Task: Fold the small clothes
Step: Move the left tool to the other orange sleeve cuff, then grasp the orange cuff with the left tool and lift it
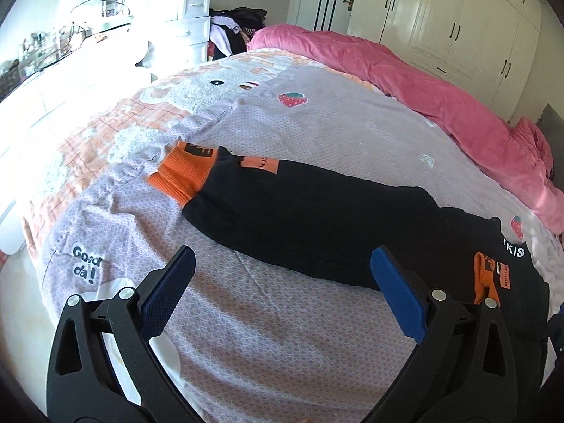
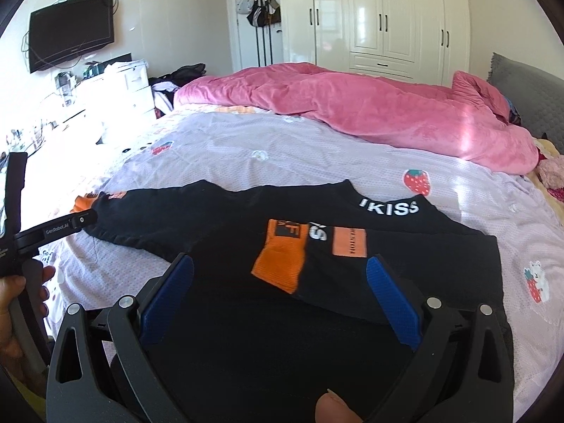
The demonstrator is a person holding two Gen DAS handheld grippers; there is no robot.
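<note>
A small black sweatshirt [image 2: 225, 232] with orange cuffs lies flat on the bed. One sleeve is folded across its body, its orange cuff [image 2: 282, 261] resting on the chest. The other sleeve [image 1: 303, 211] stretches out to the left, ending in an orange cuff [image 1: 183, 176]. My left gripper [image 1: 282, 264] hovers open above the bedspread, just in front of that outstretched sleeve, holding nothing. My right gripper [image 2: 278, 275] hangs open over the sweatshirt's lower body, near the folded cuff, nothing between its blue pads [image 2: 391, 299]. The left gripper's body [image 2: 53, 232] shows at the left edge of the right wrist view.
A lilac bedspread [image 2: 282, 151] with strawberry prints covers the bed. A bunched pink duvet [image 2: 352, 105] lies along the far side. White drawers [image 1: 187, 24] with piled clothes stand beyond the bed, white wardrobes [image 2: 387, 17] behind. A hand [image 2: 14, 303] holds the left gripper.
</note>
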